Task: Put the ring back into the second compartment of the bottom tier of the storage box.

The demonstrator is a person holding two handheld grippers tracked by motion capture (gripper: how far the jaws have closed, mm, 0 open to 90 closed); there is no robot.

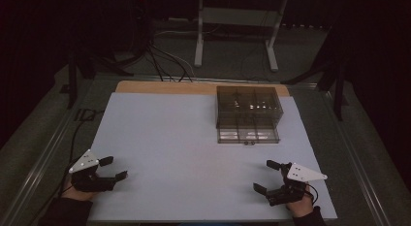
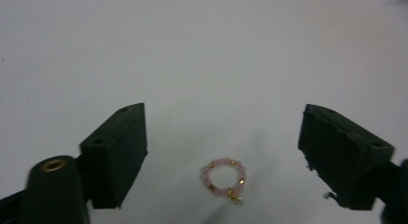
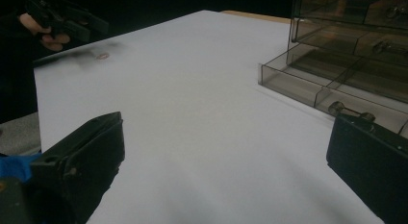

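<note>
Your left gripper (image 2: 221,152) hangs over the small pink-and-gold beaded ring (image 2: 224,180) near the near left corner of the white-covered table (image 1: 194,138), jaws wide apart and clear of it. Centre on the ring, then sink and close slowly. Your right gripper (image 3: 226,156) waits wide open and empty near the smoky clear plastic drawer box (image 1: 248,113).

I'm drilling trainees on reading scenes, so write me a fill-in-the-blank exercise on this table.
1. The pink beaded ring lies on the white table between the open jaws of the ____ gripper.
2. The smoky clear drawer box has its bottom drawer pulled ____.
3. The right gripper holds ____.

Missing words: left; out; nothing
</note>
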